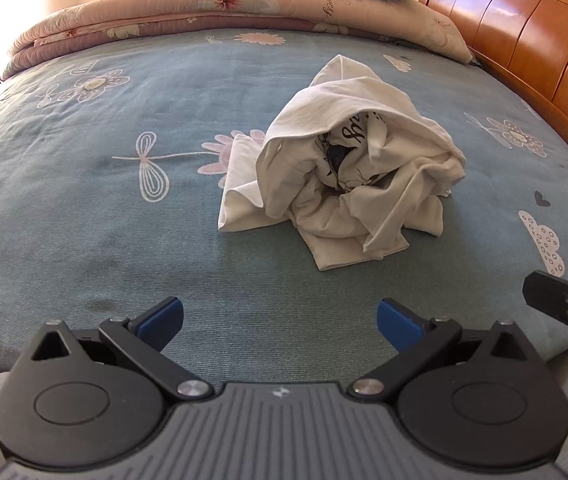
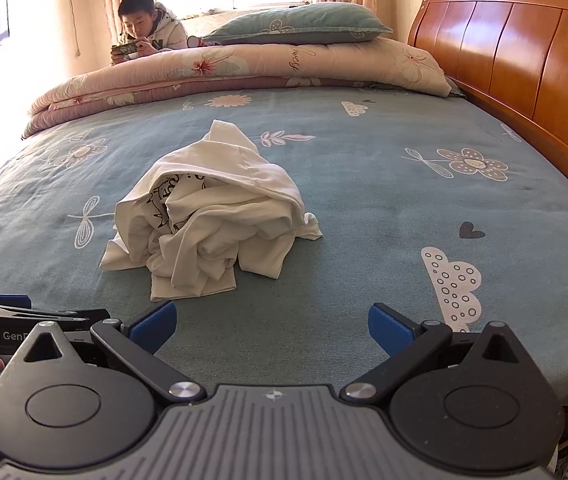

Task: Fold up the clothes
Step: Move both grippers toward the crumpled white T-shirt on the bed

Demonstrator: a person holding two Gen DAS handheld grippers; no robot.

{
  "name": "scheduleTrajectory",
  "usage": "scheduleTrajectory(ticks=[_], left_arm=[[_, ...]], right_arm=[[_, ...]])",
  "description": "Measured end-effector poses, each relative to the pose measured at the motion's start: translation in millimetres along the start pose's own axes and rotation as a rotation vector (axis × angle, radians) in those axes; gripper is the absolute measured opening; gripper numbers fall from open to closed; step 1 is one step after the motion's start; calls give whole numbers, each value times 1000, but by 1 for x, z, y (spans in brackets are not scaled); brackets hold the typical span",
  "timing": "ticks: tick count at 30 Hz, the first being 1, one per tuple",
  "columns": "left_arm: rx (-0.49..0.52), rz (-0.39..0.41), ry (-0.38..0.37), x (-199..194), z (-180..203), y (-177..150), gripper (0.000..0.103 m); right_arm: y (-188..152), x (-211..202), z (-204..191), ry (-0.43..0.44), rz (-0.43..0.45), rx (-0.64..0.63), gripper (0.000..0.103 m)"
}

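Left wrist: both grippers, left (image 1: 280,322) and right (image 2: 272,320), released, near bed edge; pinch crumpled white t-shirt (image 1: 348,168) hem corners, spread flat first

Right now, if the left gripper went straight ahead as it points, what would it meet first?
Probably the crumpled white shirt lying on the bed sheet. The left gripper is open, nothing between; depth is uncertain.

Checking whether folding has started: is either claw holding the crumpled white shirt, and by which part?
Nothing is held. The left claw and the right claw are both open and empty, short of the crumpled white printed shirt on the blue floral bedsheet.
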State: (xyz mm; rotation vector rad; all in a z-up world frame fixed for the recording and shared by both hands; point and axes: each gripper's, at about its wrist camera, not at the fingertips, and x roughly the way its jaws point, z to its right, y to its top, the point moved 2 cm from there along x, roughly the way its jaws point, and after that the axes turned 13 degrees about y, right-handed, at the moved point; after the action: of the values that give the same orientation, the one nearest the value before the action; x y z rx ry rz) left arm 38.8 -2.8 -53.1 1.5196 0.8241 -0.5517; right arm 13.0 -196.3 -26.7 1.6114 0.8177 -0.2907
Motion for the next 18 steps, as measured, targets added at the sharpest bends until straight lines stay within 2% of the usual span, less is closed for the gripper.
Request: scheduleTrajectory(ticks=[13,18], left_arm=[[-14,-13,-58,17,5,3,102],[-1,41,-86,18,9,4,103]], right_arm=[[1,15,9,33,14,1,103],[2,18,15,79,38,35,103]])
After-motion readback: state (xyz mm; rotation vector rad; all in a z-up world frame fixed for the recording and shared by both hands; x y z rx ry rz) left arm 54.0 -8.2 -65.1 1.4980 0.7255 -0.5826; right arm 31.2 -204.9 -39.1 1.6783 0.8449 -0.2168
